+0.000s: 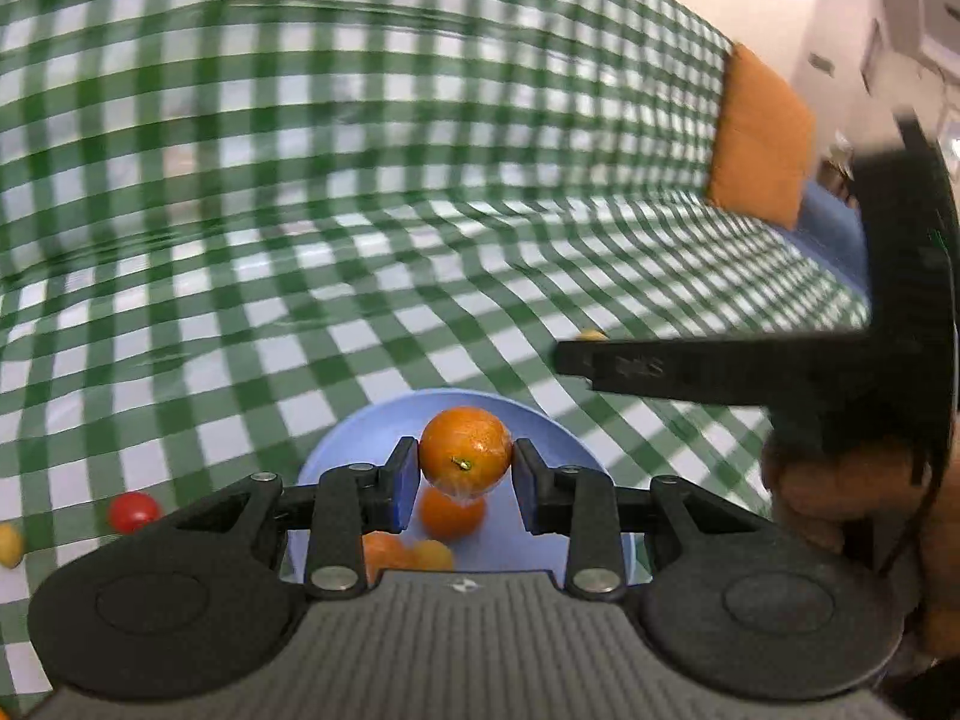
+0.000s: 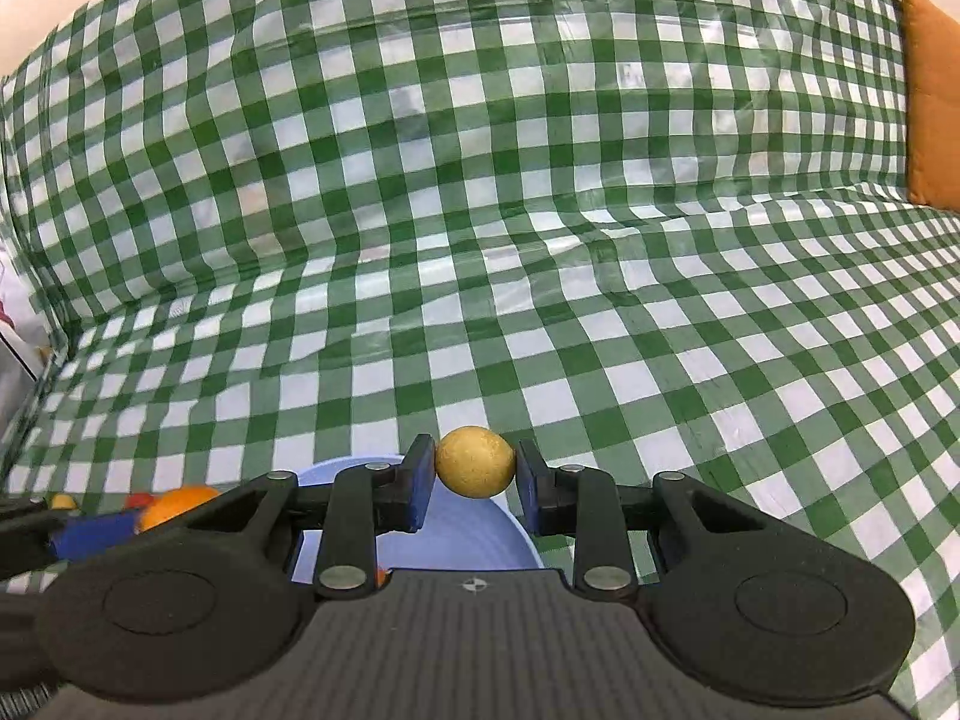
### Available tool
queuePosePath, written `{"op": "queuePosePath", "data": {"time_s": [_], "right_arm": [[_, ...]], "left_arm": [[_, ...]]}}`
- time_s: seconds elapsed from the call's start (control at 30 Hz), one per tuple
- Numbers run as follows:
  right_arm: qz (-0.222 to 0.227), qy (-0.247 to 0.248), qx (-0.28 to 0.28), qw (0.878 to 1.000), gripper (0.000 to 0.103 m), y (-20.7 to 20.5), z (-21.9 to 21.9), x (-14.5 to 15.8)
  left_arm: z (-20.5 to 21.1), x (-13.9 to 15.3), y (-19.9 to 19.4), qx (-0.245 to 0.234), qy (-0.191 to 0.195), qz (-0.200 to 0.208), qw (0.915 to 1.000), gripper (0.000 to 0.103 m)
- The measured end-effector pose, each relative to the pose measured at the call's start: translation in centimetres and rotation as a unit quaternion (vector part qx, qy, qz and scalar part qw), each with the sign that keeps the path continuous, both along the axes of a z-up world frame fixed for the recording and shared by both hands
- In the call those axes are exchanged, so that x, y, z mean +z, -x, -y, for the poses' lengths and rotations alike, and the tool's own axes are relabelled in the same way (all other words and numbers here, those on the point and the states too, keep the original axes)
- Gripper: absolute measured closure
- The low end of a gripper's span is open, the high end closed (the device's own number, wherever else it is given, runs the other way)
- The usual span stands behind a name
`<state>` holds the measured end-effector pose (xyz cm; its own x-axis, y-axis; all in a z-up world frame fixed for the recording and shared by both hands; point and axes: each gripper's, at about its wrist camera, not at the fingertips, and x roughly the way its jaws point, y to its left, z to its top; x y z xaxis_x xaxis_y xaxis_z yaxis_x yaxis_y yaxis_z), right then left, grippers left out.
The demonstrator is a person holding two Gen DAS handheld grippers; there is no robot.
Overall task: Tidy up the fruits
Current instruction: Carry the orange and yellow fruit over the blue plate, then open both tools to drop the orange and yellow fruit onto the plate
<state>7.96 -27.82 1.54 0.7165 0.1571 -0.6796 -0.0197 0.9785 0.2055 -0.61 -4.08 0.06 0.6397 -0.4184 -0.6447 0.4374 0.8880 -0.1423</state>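
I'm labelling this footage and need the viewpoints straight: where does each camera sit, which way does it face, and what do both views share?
Left wrist view: sits on the left gripper, facing forward and down over its fingers, which clamp a round orange citrus fruit above a light blue plastic bowl; the other gripper and a hand show at right.
Right wrist view: sits on the right gripper, facing forward and down; its fingers clamp a small yellow round fruit.
Shared: blue bowl, green-and-white checked cloth, orange cushion.

2 close, downward-tilted wrist views
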Motion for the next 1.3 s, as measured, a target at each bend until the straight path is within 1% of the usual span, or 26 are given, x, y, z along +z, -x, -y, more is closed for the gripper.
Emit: {"op": "queuePosePath", "data": {"time_s": [0.17,0.5,1.3], "right_arm": [[-0.001,0.008,0.005,1.0,0.073,0.0,0.1,-0.1],[-0.005,0.019,0.012,1.0,0.073,0.1,0.1,-0.1],[-0.009,0.022,0.02,1.0,0.073,-0.4,0.3,-0.4]], "left_arm": [[1.8,-0.8,0.3,-0.02,-0.015,0.002,0.9997,0.066],[1.9,-1.3,0.0,-0.026,-0.023,-0.003,0.9994,0.066],[1.8,-1.2,-0.1,-0.016,-0.02,-0.006,0.9997,0.066]]}}
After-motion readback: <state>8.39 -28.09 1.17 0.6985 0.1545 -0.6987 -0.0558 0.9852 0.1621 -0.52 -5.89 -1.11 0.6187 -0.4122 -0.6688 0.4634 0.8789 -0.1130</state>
